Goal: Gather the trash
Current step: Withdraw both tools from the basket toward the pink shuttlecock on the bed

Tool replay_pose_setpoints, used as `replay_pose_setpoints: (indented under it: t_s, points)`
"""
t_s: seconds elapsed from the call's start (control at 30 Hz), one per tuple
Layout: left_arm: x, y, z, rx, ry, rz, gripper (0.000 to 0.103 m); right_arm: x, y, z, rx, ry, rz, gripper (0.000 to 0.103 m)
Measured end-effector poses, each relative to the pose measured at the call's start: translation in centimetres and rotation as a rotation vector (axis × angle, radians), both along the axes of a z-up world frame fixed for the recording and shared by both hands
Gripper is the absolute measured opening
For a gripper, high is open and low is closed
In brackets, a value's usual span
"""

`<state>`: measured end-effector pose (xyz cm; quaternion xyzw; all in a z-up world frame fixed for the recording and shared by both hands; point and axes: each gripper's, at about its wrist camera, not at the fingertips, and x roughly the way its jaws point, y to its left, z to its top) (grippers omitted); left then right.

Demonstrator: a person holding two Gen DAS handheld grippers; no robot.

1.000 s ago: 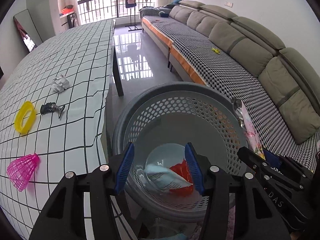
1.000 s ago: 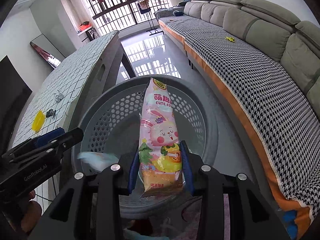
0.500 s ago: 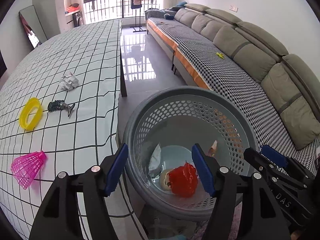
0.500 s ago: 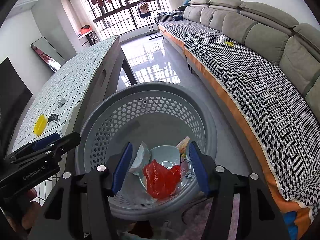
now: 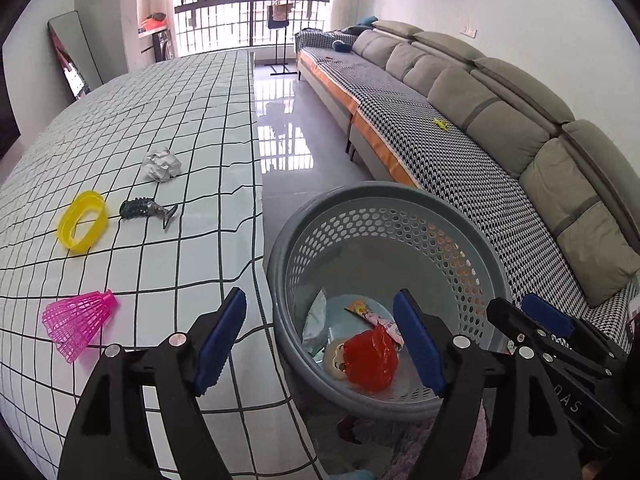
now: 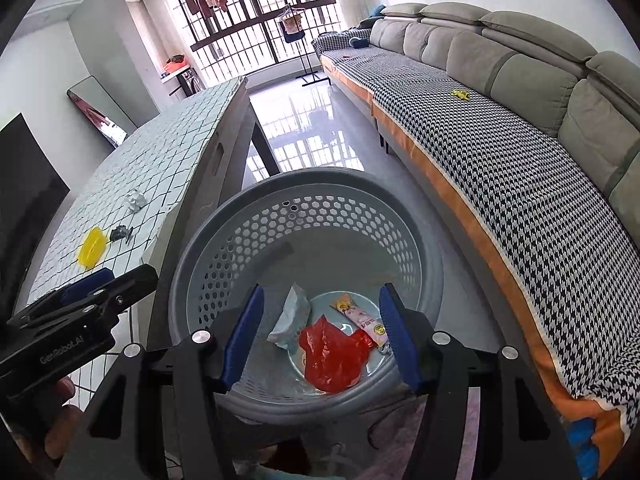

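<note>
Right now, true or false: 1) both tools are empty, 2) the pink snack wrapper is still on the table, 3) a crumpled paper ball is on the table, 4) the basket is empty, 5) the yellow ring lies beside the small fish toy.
1) True. The left tool and the right tool both stand open with nothing between their pads; both have just been opening.
2) False. The pink snack wrapper lies inside the basket.
3) True. The paper ball sits on the checked table.
4) False. It holds the wrapper, a red bag and a pale packet.
5) True. The yellow ring lies next to the fish toy.
</note>
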<state>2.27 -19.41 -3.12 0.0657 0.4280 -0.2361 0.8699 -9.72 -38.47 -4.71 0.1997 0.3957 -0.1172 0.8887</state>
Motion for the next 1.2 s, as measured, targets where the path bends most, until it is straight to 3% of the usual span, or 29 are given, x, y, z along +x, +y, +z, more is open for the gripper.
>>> replay_pose_setpoints:
  t_s: [0.63, 1.2]
  points:
    - [-1.9, 4.6, 0.4, -0.019, -0.028, 0.050, 0.078, -0.2, 4.1, 0.4, -0.003, -0.028, 0.068, 0.058]
    - [0.4, 14.0, -0.3, -0.018, -0.031, 0.268, 0.082, 2.2, 10.6, 0.2, -0.020, -0.029, 0.225, 0.061]
